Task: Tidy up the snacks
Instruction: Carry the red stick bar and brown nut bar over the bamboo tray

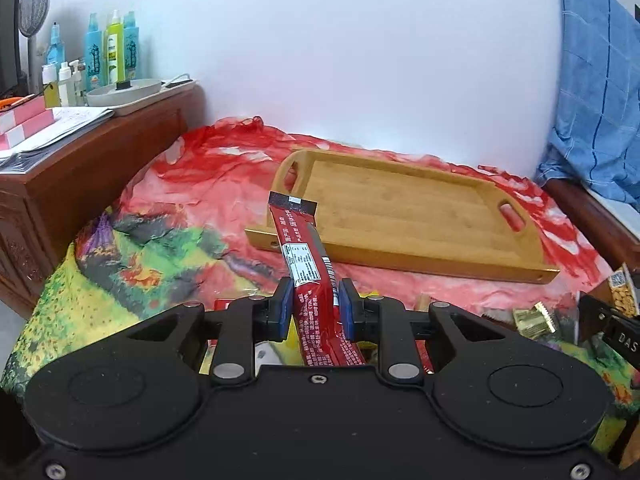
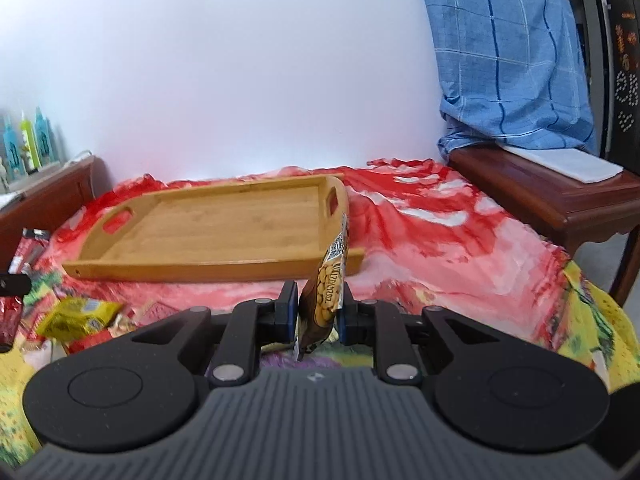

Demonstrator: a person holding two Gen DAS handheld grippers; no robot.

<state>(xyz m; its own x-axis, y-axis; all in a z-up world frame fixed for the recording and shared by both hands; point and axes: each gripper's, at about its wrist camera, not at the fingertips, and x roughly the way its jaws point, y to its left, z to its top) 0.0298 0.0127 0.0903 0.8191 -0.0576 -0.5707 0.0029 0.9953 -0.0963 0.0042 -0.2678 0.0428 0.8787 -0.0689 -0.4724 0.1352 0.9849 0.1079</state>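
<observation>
Left gripper [image 1: 314, 304] angled downward, pads pinching a long red snack packet [image 1: 308, 256] that stands up in front of the wooden tray [image 1: 420, 216]. Right gripper [image 2: 318, 308] likewise angled down, clamped on a peanut packet [image 2: 330, 284]. Tray holds nothing and lies on a red floral cloth [image 2: 420, 232]. Loose snacks [image 2: 76, 316] are piled near the grippers. White wall behind; bottles [image 1: 112, 52] on a wooden cabinet [image 1: 80, 168].

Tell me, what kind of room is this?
Probably a room in someone's home, maybe a bedroom. A wooden side cabinet holds toiletry bottles, a blue checked cloth hangs by the wall, and a bamboo tray sits on a colourful patterned cover.
</observation>
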